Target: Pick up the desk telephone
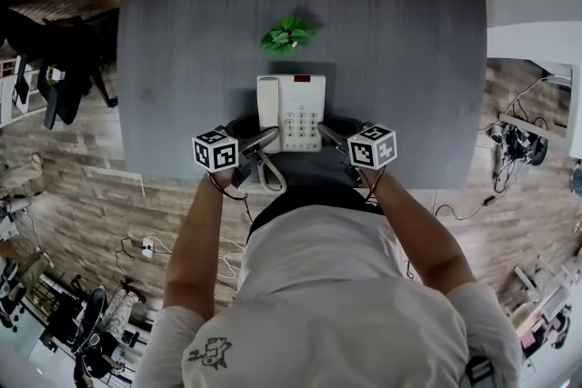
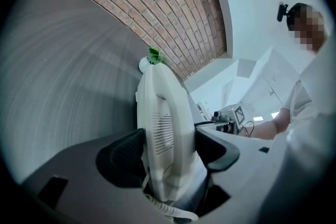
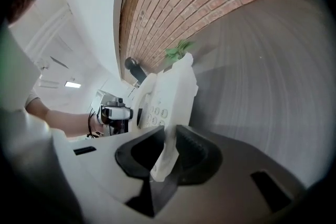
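A dark grey table (image 1: 182,32) is seen from above, with brick-patterned flooring around it. At the left, the left gripper (image 1: 265,139) is held at the near left corner of the desk telephone (image 1: 291,112). In the left gripper view its jaws are spread wide around the handset side of the telephone, and a black pad is seen against the cream casing on each side. A coiled cord (image 1: 270,177) is looped off the table's near edge just below this gripper. The telephone is set in the middle of the table, close to the near edge, with its keypad facing up. A small green plant (image 1: 288,34) is placed just behind it. At the right, the right gripper (image 1: 326,134) is brought to the telephone's near right edge. In the right gripper view its jaws are drawn narrow and clamped on that thin cream rim.
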Demonstrator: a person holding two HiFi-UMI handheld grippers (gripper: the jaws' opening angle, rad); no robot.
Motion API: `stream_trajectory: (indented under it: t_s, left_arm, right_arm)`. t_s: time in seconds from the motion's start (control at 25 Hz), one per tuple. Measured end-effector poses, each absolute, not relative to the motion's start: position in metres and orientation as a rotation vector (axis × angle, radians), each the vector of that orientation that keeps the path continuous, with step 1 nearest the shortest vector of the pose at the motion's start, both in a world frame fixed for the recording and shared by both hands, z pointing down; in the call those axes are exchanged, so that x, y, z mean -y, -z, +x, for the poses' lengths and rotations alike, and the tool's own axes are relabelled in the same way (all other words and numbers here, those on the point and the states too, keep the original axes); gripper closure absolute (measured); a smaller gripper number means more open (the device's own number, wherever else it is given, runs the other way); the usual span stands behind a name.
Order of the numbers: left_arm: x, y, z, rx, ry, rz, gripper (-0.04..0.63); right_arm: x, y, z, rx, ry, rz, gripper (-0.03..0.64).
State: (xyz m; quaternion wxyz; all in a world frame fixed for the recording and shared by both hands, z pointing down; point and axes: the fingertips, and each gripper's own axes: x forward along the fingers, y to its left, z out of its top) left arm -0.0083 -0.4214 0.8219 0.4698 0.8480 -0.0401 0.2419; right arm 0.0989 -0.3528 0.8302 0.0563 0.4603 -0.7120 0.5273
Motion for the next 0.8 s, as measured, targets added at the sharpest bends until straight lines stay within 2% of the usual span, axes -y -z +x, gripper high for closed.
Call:
stream_trajectory:
  t_s: [0.8]
  left_arm:
    - [0.399, -0.733, -0.047, 0.161, -0.573, 2.204, 0.276]
  right_arm:
    - [0.342, -0.739, 0.068, 2.294, -1.385, 1.514, 0.545]
